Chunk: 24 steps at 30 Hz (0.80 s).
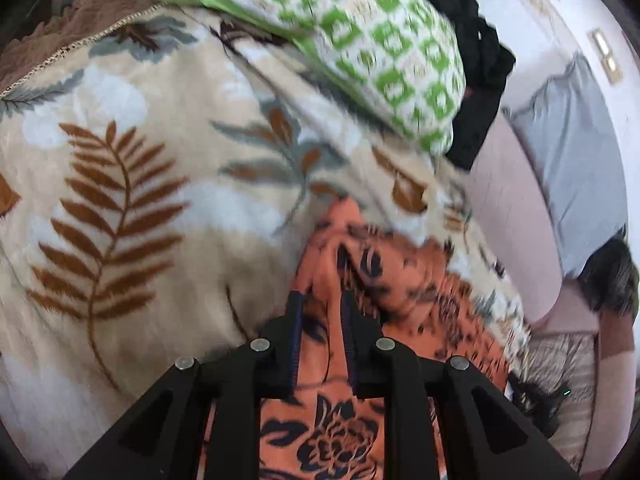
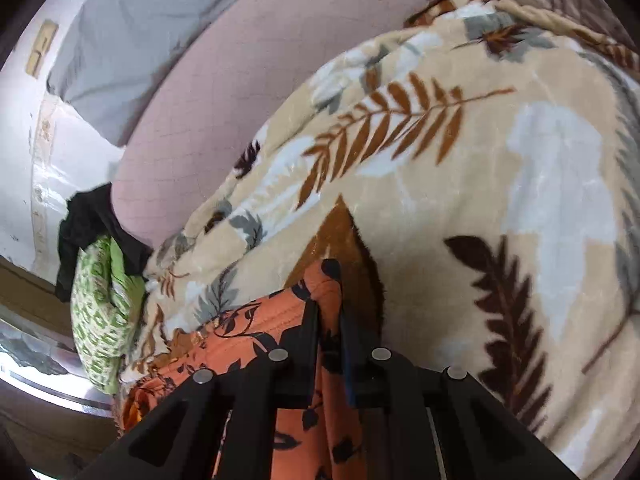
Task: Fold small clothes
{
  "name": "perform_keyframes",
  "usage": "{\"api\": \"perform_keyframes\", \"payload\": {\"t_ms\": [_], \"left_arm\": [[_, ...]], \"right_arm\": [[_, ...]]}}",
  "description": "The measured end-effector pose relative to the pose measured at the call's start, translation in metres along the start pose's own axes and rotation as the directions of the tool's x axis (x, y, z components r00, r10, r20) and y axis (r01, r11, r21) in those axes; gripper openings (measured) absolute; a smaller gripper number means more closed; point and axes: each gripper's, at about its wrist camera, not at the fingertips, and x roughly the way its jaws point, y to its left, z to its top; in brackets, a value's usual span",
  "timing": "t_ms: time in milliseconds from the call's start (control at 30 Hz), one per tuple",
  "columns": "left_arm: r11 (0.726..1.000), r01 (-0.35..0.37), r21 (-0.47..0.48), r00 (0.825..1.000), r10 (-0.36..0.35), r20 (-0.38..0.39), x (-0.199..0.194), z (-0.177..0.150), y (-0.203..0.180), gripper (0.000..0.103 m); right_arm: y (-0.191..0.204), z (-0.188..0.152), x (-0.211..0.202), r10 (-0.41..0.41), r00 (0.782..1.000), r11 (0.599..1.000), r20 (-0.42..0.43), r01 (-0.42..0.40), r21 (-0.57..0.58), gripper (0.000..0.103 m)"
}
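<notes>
An orange garment with a black flower print (image 1: 384, 280) lies on a beige leaf-patterned blanket (image 1: 120, 168). My left gripper (image 1: 322, 300) is shut on a bunched fold of the orange garment, which runs back between the fingers. In the right wrist view my right gripper (image 2: 330, 308) is shut on an edge of the same orange garment (image 2: 256, 332), whose corner pokes up past the fingertips over the blanket (image 2: 460, 208). The rest of the garment hangs below both grippers, hidden by their black frames.
A green-and-white patterned cloth (image 1: 360, 40) and a black garment (image 1: 480, 64) lie at the blanket's far side; both also show in the right wrist view (image 2: 104, 304) (image 2: 88, 220). A pink mattress (image 2: 224, 92), a grey pillow (image 2: 160, 20) and a white wall (image 1: 560, 8) lie beyond.
</notes>
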Motion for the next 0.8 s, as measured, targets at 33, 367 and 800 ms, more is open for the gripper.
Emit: {"api": "perform_keyframes", "payload": {"t_ms": [33,367,800], "left_arm": [[1.0,-0.008,0.006,1.0,0.008,-0.007,0.0,-0.003,0.001,0.019],[0.997,-0.072,0.015,0.995,0.073,-0.069,-0.003,-0.021,0.016,0.031],[0.988,-0.107,0.114,0.991,0.115,-0.065,-0.02,-0.023,0.014,0.042]], "right_arm": [[0.001,0.001,-0.01,-0.005,1.0,1.0,0.027,0.005,-0.004,0.012],[0.075,-0.022,-0.042,0.068,0.997,0.975,-0.023,-0.072,-0.213,0.012],[0.307,-0.234,0.132,-0.111,0.864,0.694,-0.49,-0.286,-0.66,0.012]]}}
